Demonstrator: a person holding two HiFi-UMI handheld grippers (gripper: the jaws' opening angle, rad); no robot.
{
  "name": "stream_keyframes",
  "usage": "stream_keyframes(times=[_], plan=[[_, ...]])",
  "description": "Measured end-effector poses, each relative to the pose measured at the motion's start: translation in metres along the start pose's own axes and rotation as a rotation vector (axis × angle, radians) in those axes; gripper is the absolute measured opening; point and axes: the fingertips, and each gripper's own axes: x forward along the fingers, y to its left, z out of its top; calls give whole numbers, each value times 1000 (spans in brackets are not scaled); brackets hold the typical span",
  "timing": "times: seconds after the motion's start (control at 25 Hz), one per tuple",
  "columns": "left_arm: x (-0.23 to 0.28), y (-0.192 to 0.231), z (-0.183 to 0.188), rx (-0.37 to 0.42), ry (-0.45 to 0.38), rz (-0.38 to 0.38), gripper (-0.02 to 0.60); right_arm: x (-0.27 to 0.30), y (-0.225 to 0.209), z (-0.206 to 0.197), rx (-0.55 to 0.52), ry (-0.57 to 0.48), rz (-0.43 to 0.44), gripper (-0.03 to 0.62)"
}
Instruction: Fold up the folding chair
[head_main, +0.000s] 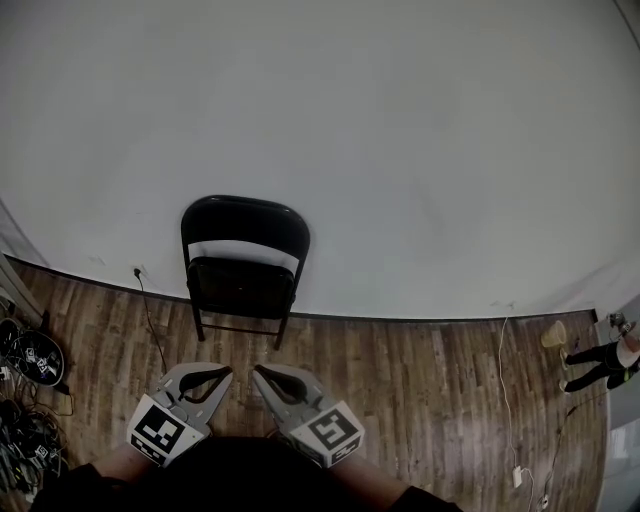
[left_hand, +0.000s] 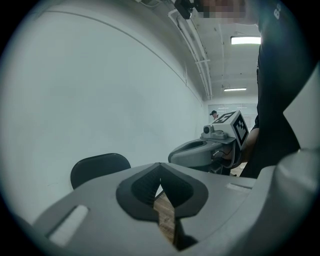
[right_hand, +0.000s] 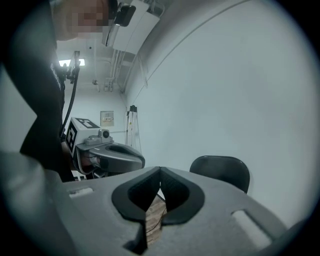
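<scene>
Head view: the chair (head_main: 243, 270) stood unfolded by the wall (head_main: 400, 150), well apart from the left claw (head_main: 226, 374) and right claw (head_main: 257, 372).

Left gripper view: the left claw was pressed together, empty.

Right gripper view: the right claw likewise.

Reaching with the 2 claws closed like that would probably shove or tip the chair instead of gripping it.

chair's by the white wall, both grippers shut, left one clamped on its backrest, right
No: the head view shows the left gripper shut on nothing, apart from the chair. The rest holds: chair by the wall, right gripper shut.
</scene>
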Motion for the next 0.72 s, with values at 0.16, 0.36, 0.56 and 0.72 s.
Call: stream_keyframes(times=[0.16,0.36,0.56,0.72], plan=[[1,-3,1,-2,12,-13,3,2,3,1,1,-23,1,3],[1,4,-5,-13,14,-2,3,7,-2,-4,17,-25,3,3],[-4,1,-9,-15,19,-3,3,8,6,-6,15,-25,14,2],[-6,3,-11,-19,22,2,3,9,9,-9,17,-19,24,2]])
